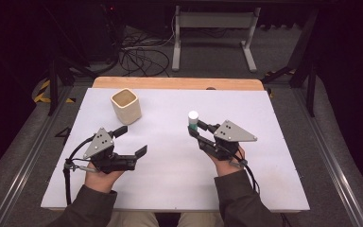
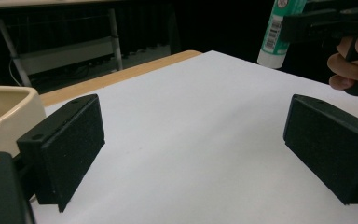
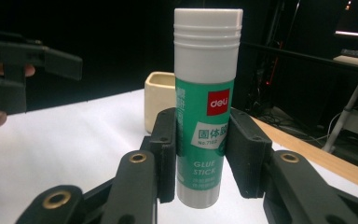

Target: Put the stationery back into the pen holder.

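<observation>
The right gripper (image 1: 194, 129) is pinching the glue stick (image 1: 193, 120) around its green middle, both jaws pressing flat against the label, and the stick is standing upright with its white cap on top. In the right gripper view the stick (image 3: 206, 107) is hanging just clear of the white table (image 3: 74, 135), its base hovering rather than resting, though how far up is hard to judge. The cup (image 1: 126, 106) is sitting to the left and a little farther back from the stick, well apart across open table, so that is the line the carry is probably taking: leftward and away from the person. The long axis is already vertical, matching the cup's open mouth, so it looks like no turning is needed, only a lift above the rim and a lowering inside. The left gripper (image 1: 133, 140) is waiting with its jaws spread wide, holding nothing, and it is the nearer one to the cup, just in front of it. In the left gripper view its near pad (image 2: 65, 154) is sitting close beside the cup (image 2: 4, 116). Nothing is standing between stick and cup; the risk, as a guess, is clipping the rim or brushing the idle left gripper.
</observation>
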A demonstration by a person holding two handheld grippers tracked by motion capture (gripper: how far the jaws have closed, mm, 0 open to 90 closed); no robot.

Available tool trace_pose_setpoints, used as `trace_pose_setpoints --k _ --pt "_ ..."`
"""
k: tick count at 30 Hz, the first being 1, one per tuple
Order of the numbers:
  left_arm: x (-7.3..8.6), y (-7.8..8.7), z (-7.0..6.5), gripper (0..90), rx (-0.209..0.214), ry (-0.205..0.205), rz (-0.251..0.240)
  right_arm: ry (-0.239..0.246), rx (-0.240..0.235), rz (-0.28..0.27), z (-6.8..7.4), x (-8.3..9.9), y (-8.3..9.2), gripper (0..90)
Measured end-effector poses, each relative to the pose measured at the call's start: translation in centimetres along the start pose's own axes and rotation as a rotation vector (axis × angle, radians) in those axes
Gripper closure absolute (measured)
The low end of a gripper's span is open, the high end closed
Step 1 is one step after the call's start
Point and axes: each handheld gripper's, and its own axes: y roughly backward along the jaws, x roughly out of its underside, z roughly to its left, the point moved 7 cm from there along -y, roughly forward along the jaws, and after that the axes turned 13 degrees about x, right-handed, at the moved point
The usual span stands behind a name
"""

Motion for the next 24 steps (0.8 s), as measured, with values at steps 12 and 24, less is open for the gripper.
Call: trace_pose_setpoints --k 12,24 --pt "-0.1 0.7 0.5 4.7 0.008 0.009 -0.014 -0.040 -0.035 -0.035 1.1 -1.4 -1.8 66.1" --pt "0.9 1.2 1.7 4.5 -0.009 0.034 -0.013 -0.056 -0.076 -0.040 2.5 -2.2 -4.6 66.1"
